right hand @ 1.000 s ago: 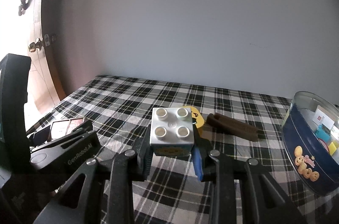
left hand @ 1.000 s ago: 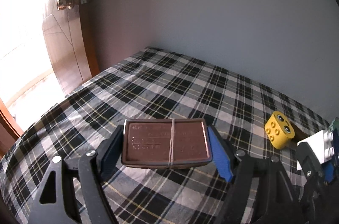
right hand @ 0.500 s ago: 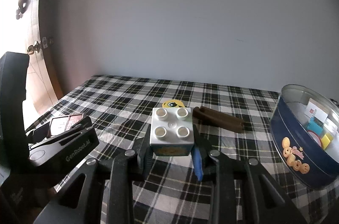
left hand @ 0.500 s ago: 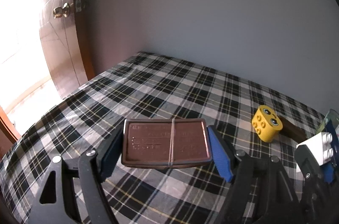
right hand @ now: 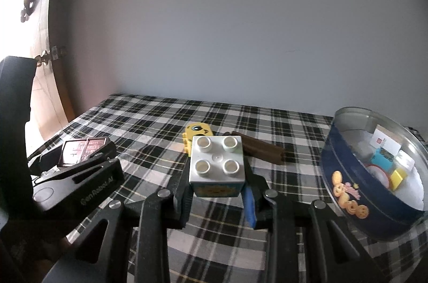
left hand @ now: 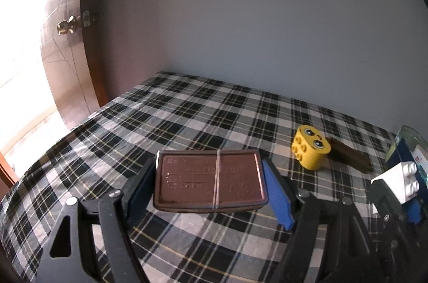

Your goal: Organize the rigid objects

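- At the lower centre of the left wrist view, my left gripper [left hand: 210, 182] is clamped on a flat brown tin [left hand: 210, 180], its blue pads pressing the two short ends; a thin band runs across the embossed lid.
- The tin sits level between the pads, lifted clear of the plaid cloth [left hand: 187, 117]. It looks stiff and light, but I judge the smooth metal edges slippery, so the end-to-end hold across its length seems the safest one.
- At the lower centre of the right wrist view, my right gripper [right hand: 218, 192] is closed on a white toy brick [right hand: 217, 165], studs up, gripped on two opposite side walls. Hard plastic, light, and unlikely to crush; I judge the flat sides give a firm seat.
- At the right edge of that view stands a round blue cookie tin [right hand: 345, 186], open, with small blocks and a card already inside. I take it for the place where the things go.
- Behind the white brick, in the middle of the frame, a yellow toy block with eyes [right hand: 196, 133] lies on the cloth, touching or just beside a long brown grooved bar [right hand: 260, 149]. Both are still out.
- The yellow block has rounded sides, so I would take it across its flat faces; the bar I would grip across its narrow width near the middle.
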`<state>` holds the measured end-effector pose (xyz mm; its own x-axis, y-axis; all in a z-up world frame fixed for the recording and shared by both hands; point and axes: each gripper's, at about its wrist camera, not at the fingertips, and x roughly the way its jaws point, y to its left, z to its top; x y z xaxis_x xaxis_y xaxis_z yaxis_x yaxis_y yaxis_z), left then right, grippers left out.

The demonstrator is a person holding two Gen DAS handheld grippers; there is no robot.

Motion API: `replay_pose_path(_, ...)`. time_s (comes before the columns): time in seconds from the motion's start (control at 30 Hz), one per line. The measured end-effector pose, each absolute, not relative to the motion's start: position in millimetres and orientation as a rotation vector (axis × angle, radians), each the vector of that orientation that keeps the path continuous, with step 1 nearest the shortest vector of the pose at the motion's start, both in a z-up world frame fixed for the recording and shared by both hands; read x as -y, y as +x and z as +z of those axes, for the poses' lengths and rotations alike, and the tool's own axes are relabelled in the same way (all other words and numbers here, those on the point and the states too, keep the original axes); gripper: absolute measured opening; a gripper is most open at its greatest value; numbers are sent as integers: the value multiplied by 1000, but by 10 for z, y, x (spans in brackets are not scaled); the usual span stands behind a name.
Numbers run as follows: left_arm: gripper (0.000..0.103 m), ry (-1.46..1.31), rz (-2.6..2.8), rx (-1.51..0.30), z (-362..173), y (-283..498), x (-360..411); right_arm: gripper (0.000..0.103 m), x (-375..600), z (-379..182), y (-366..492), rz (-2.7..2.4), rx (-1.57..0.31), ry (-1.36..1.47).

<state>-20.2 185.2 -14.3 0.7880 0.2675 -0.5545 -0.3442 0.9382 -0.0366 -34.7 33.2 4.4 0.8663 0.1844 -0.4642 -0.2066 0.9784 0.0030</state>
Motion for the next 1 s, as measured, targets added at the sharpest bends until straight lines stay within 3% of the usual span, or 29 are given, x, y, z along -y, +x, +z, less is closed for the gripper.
replay_pose_path(1.0, 77, -48, 209, -528, -76, -299, -953, 34, 454, 82, -436, 124, -445, -51)
